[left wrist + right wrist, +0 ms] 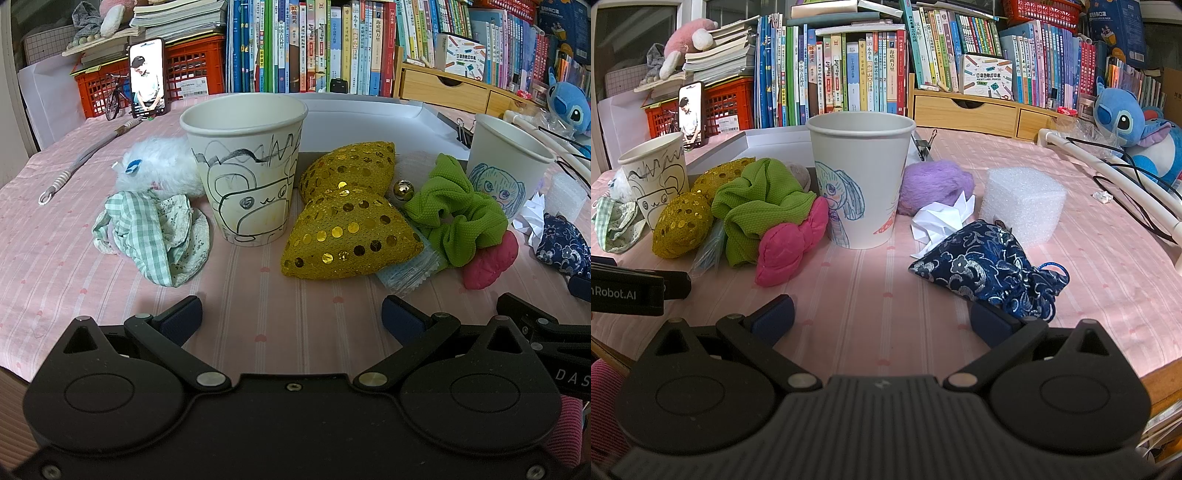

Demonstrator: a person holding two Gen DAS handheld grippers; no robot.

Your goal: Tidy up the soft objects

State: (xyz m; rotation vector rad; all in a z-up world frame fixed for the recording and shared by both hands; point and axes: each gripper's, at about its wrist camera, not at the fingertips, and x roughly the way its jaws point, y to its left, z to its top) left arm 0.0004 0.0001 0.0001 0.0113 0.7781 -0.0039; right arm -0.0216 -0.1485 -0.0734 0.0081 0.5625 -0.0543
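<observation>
**Pink tabletop, both grippers empty**

Pink-striped tabletop [258, 295] carries my soft things: gold sequin bow [343, 221] touching green scrunchie [458, 214], between two paper cups [247, 170]. My left gripper [291, 317] and right gripper [882, 314] gape wide, holding nothing.

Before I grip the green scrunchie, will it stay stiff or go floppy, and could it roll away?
The green scrunchie is ruffled, folded fabric, so it will probably squash and droop in the gripper. It looks light for its bulk. Rolling seems unlikely, since it lies slumped against the pink bow and the gold bow; lifting it may nudge them.
</observation>
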